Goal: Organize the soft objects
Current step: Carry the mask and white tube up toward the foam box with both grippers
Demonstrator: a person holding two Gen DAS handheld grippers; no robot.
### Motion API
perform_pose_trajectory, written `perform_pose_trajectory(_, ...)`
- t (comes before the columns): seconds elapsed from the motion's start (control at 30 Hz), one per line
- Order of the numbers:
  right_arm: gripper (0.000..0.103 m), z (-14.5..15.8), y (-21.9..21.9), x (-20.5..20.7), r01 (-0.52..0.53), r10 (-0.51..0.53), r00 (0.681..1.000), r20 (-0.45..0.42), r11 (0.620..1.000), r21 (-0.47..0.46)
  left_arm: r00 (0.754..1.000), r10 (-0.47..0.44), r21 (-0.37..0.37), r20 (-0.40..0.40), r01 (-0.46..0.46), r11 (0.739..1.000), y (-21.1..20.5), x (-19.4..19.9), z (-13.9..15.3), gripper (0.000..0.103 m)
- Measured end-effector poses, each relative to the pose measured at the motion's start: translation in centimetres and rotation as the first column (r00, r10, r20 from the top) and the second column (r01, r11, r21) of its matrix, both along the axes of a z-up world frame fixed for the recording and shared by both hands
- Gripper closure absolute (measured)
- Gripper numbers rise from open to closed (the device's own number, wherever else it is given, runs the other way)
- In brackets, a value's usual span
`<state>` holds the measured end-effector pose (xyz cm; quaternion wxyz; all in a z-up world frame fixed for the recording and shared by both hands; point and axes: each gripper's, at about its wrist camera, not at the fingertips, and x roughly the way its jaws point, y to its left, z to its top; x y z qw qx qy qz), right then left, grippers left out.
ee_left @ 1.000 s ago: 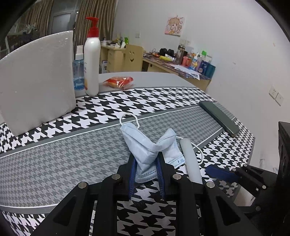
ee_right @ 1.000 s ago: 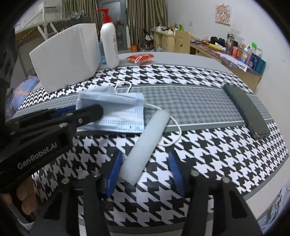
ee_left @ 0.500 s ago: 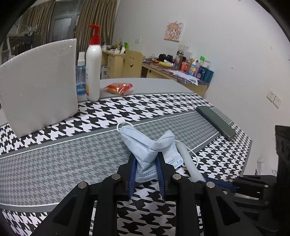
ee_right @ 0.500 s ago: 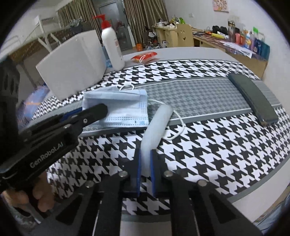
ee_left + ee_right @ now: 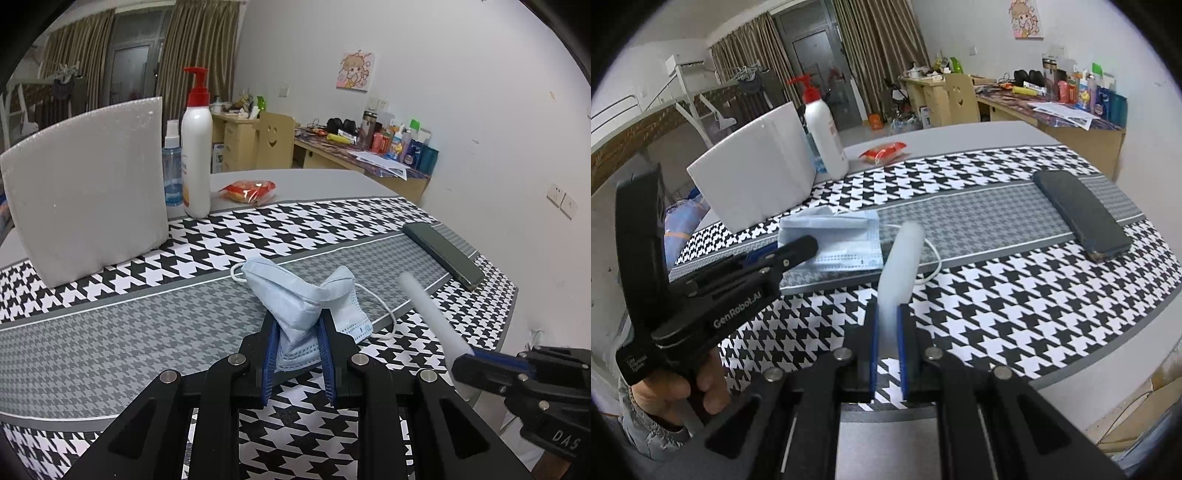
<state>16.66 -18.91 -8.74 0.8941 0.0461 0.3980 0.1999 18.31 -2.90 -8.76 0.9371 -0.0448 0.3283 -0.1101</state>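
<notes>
right tool (image 5: 887,332) clamps white foam cyl. (image 5: 899,266); left tool (image 5: 298,350) pinches crumpled pleated mask (image 5: 295,302).

White walls (image 5: 461,92); cartoon poster (image 5: 355,71) high up, ahead-right of tongs. Two sockets (image 5: 561,195) on wall far right. Brown curtains (image 5: 886,48) and dark door (image 5: 823,70) at far end, straight ahead. Wooden desk (image 5: 1082,127) along right wall, cluttered with bottles and papers; wooden chair (image 5: 275,140) with smiley cutout beside it. White metal bunk frame (image 5: 687,107) far left, clothes hung on it. Grey table (image 5: 314,182) under tongs, covered by houndstooth cloth (image 5: 258,236). Dim, even indoor light.
</notes>
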Motion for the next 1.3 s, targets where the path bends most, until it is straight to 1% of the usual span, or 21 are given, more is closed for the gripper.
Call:
perform_pose_trajectory(0.23,0.091,0.4,-0.5,-0.1,0.018,-0.019,1.0,0.02,1.0,0.003,1.0,-0.008,0.012,0.016,0.007,1.0,-0.2,-0.9,0.8,0.081)
perform_pose_trajectory(0.6,0.091,1.0,-0.8,-1.0,0.003,-0.004,0.998,0.057,1.0,0.02,0.998,-0.009,0.023,0.056,0.008,1.0,-0.2,-2.8,2.4,0.083)
perform_pose_trajectory(0.77,0.091,1.4,-0.7,-1.0,-0.006,0.005,0.998,0.062,1.0,0.019,0.998,-0.021,0.029,0.054,0.02,0.999,-0.1,-3.3,3.0,0.083)
perform_pose_trajectory(0.83,0.091,1.7,-0.5,-1.0,-0.007,0.007,0.998,0.07,1.0,0.01,0.998,-0.015,0.025,0.062,0.014,1.0,0.1,-3.6,3.4,0.083)
perform_pose_trajectory(0.93,0.091,1.9,-0.4,-1.0,-0.012,0.01,0.997,0.08,1.0,0.023,0.997,-0.009,0.028,0.082,0.007,1.0,0.4,-4.1,4.0,0.083)
perform_pose_trajectory(1.13,0.091,2.8,0.1,-1.3,-0.023,0.02,0.992,0.128,0.999,0.023,0.993,0.003,0.036,0.115,-0.007,0.999,0.9,-4.9,5.1,0.083)
perform_pose_trajectory(1.3,0.091,3.4,0.3,-1.2,-0.033,0.029,0.988,0.15,0.999,0.026,0.99,0.005,0.043,0.142,-0.011,0.999,1.3,-5.6,6.1,0.083)
